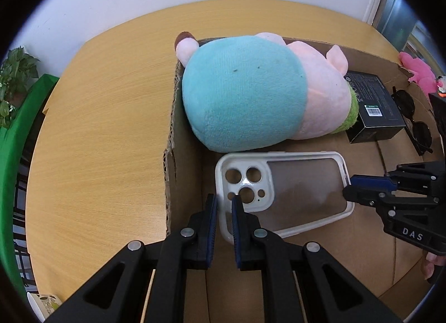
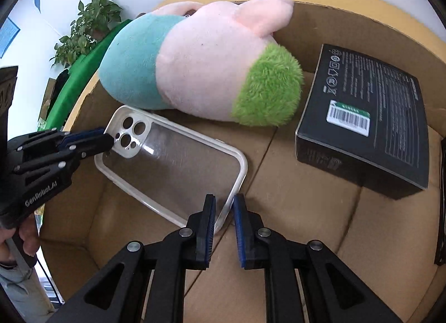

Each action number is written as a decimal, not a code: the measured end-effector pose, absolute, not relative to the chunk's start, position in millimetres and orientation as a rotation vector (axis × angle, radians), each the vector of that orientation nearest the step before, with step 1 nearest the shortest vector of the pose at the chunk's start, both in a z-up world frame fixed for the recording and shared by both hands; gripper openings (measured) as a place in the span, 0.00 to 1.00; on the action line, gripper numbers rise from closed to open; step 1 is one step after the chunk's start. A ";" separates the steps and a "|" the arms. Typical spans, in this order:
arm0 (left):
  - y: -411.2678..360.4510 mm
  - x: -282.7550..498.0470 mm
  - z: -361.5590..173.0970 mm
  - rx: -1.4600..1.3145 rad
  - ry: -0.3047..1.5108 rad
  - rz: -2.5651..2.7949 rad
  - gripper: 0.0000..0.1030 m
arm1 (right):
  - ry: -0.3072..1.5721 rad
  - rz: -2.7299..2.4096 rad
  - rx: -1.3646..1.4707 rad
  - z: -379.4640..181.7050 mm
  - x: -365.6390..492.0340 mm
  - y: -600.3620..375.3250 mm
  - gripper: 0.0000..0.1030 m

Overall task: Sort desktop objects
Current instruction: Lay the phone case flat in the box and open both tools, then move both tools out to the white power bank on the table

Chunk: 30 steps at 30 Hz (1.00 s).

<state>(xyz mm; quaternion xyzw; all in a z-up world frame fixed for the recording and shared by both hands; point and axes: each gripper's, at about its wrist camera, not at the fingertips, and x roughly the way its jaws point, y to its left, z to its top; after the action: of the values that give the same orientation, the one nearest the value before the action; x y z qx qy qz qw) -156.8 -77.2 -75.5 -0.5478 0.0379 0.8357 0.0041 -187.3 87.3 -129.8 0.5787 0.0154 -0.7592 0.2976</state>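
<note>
A clear phone case [image 1: 306, 183] with a white rim lies low inside a cardboard box [image 1: 171, 155], in front of a teal, pink and green plush toy [image 1: 242, 91]. My left gripper [image 1: 224, 203] is shut on the rim at the case's camera-hole end. My right gripper [image 2: 224, 203] is shut on the rim at the opposite end of the phone case [image 2: 172, 161]. Each gripper shows in the other's view, the right gripper [image 1: 348, 186] from the right and the left gripper [image 2: 107, 139] from the left. Whether the case rests on the box floor I cannot tell.
A black carton [image 2: 368, 116] and dark sunglasses [image 1: 412, 122] lie in the box to the right of the plush toy [image 2: 200, 66]. The box stands on a wooden table [image 1: 97, 128]. A pink soft toy [image 1: 418, 72] lies beyond the box, and a potted plant [image 2: 89, 24] stands far left.
</note>
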 end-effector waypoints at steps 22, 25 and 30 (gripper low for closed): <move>-38.9 -4.1 -23.2 -1.134 0.028 2.889 0.76 | 0.290 -2.560 0.964 -12.7 -3.0 176.9 0.99; -29.2 -1.4 -51.5 -1.235 0.019 2.823 0.76 | 0.242 -2.565 0.992 -20.5 12.2 190.6 0.99; -14.3 9.2 -70.1 -1.302 0.017 2.807 0.76 | 0.195 -2.557 1.014 -31.7 29.7 198.7 0.99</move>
<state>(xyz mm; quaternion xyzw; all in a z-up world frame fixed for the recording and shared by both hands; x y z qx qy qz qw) 9.2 -14.3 -70.1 -0.4208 0.0056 0.9069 0.0234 29.7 198.7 -31.7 0.3610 0.0695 -0.9102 0.1909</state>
